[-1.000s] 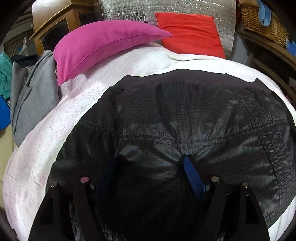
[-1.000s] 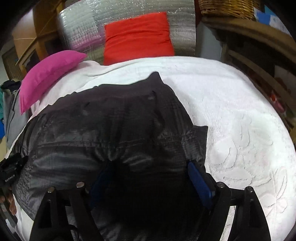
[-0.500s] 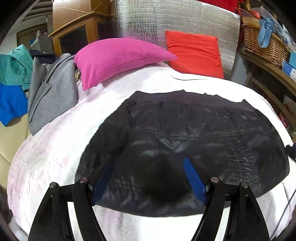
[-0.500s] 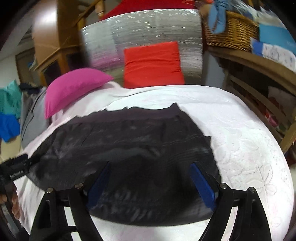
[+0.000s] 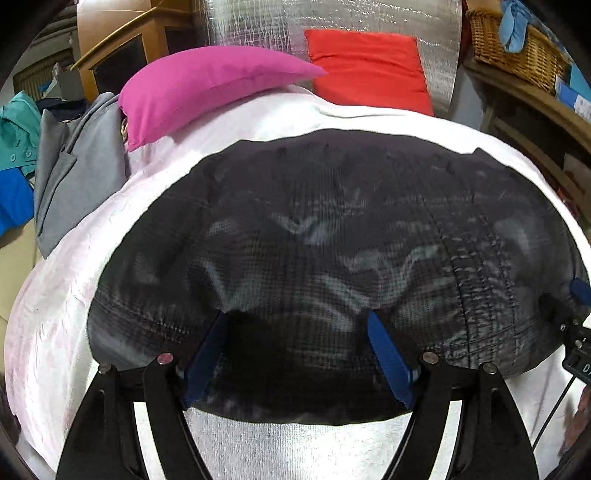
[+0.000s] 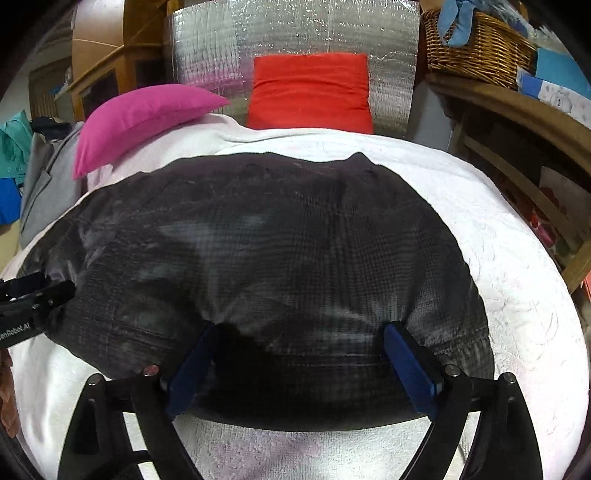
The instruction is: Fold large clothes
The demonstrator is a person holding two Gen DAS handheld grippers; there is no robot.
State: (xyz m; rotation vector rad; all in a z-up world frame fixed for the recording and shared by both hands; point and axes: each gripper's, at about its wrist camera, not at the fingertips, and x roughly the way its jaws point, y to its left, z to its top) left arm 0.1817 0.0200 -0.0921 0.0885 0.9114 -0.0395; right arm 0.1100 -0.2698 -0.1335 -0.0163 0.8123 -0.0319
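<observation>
A black checked garment (image 5: 332, 240) lies spread flat on the white bedcover (image 5: 74, 258); it also shows in the right wrist view (image 6: 266, 251). My left gripper (image 5: 295, 325) is open, its blue pads set wide apart and pressing down on the garment's near left part. My right gripper (image 6: 299, 336) is open too, its pads wide apart on the near right part of the garment. Each gripper shows at the edge of the other's view, the right one (image 5: 569, 317) and the left one (image 6: 33, 299).
A pink pillow (image 5: 207, 88) and a red cushion (image 5: 365, 66) lie at the head of the bed against a silver foil panel (image 6: 295, 33). Grey and teal clothes (image 5: 70, 173) hang off the left side. A wooden shelf with a wicker basket (image 6: 476, 44) stands on the right.
Both grippers drew back and up from the garment half a second ago, then came down and forward onto its near edge again. Both stayed open.
</observation>
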